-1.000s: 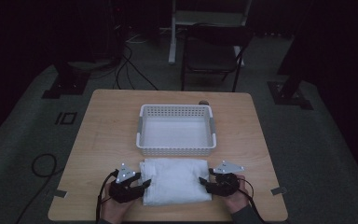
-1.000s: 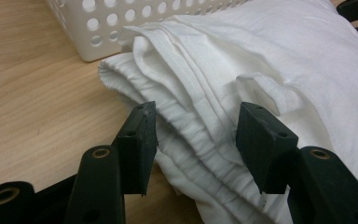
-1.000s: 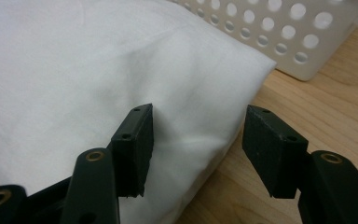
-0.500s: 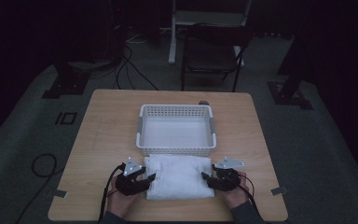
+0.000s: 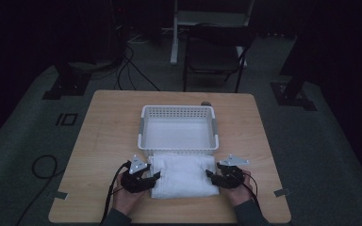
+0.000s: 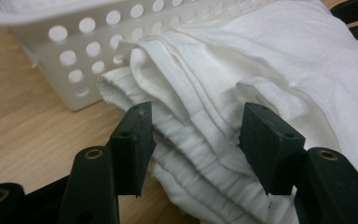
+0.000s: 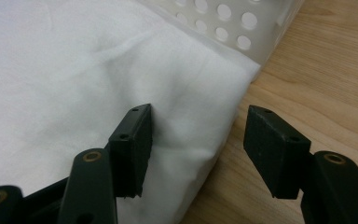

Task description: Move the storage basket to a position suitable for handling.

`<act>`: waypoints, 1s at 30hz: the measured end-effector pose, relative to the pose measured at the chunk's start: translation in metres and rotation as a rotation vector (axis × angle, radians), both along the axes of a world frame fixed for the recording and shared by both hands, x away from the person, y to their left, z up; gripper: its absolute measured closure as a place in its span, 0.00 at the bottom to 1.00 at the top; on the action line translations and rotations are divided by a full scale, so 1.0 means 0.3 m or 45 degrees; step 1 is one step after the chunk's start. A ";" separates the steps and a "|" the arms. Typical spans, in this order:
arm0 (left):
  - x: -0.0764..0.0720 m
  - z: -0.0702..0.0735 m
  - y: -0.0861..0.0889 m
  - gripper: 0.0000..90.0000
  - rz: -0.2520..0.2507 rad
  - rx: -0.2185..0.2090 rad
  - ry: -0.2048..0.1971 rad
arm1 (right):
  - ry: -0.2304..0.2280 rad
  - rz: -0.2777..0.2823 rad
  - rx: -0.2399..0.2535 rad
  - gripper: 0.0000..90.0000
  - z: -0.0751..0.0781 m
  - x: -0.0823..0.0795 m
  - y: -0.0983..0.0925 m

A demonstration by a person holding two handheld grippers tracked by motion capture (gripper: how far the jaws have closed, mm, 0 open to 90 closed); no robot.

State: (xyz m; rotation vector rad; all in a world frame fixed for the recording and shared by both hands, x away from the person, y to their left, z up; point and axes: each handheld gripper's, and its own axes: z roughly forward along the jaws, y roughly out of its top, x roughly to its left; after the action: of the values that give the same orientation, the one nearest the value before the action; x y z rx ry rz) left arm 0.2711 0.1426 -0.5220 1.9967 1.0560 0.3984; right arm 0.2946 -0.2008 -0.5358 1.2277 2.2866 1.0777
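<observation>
Folded white towel (image 5: 184, 175) sits lower centre of the high view, far edge touching the white perforated basket (image 5: 178, 128). Your left gripper (image 6: 195, 140) has just been opening; jaws straddle the layered edge w/o pinching. Right gripper (image 7: 196, 147) also released, one jaw over the cloth, one over bare table (image 7: 307, 70). Risk: close now and you grab only top layers, so the fold spills apart. Dim high view; can't tell how the towel's underside lies.
</observation>
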 end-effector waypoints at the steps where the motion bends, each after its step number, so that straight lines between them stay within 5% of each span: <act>1: 0.001 0.004 0.003 0.48 -0.002 -0.012 0.002 | -0.002 0.001 -0.001 0.47 0.000 0.000 0.000; 10: 0.011 0.079 0.034 0.49 -0.027 -0.138 -0.008 | -0.002 0.001 -0.004 0.46 0.002 0.000 -0.001; 15: 0.015 0.133 0.026 0.46 -0.039 -0.194 -0.053 | -0.004 -0.002 -0.004 0.46 0.004 -0.003 -0.001; 30: 0.000 0.176 0.002 0.37 -0.021 -0.173 -0.094 | -0.100 -0.033 0.057 0.41 0.078 -0.034 -0.016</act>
State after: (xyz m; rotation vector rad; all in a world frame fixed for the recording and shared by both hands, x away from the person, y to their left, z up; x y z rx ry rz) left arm 0.2711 0.1433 -0.4692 1.8554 0.9933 0.3785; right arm 0.2843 -0.2057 -0.5123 1.2060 2.1935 1.1531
